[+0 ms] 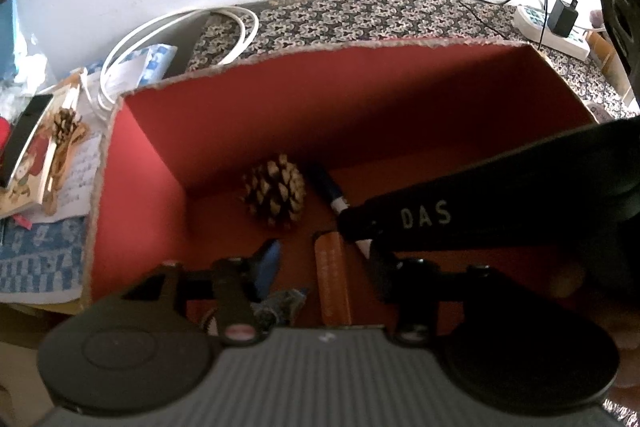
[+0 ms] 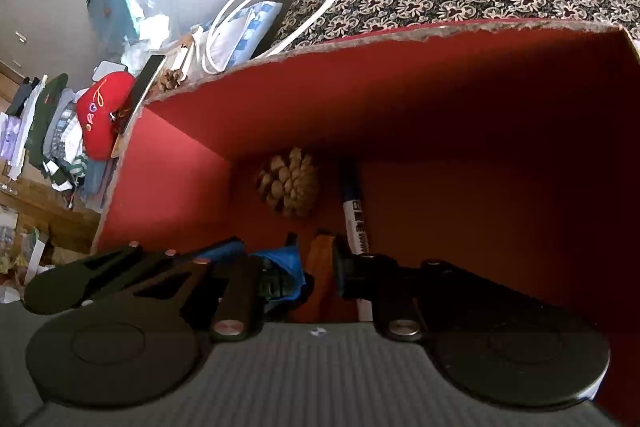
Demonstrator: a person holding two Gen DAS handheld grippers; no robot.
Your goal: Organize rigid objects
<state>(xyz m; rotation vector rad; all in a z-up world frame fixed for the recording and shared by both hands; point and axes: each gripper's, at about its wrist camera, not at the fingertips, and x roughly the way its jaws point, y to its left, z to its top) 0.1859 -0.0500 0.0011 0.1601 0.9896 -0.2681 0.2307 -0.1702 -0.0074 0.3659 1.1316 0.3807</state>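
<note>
Rigid odds and ends are seen gathered at the near left of a red-lined box (image 1: 224,131), both grippers being lowered into it. A pine cone (image 1: 274,191) is set against the far wall, with a marker pen (image 1: 334,201) just to its right, an orange block (image 1: 332,275) nearer, and a blue piece (image 1: 268,265) to the left of the block.

The left gripper (image 1: 316,267) is seen spread wide, its fingers standing either side of the blue piece and the orange block; nothing is judged to be held. The right gripper (image 2: 298,267) is likewise opened, with the blue piece (image 2: 286,261) and the orange block (image 2: 320,259) lying between its fingers, the marker pen (image 2: 354,219) just outside the right one; whether anything is touched cannot be told, as the tips are hidden low in the frame.

The pine cone (image 2: 290,183) is judged light but brittle, its scales likely to snap or catch; it would best be taken across its widest girth with a gentle squeeze. The pen is judged stiff, smooth and apt to roll, so its barrel's middle is favoured. The block looks stiff and flat-sided, easily pinched across its narrow faces.

Room is limited on the left and far sides by the box walls, whose torn cardboard rim (image 2: 400,35) could snag a lifted item. Open floor is left on the right of the box, though one gripper's finger crosses it in the left view. Clutter and a white cable (image 1: 180,27) are crowded outside the left wall.
</note>
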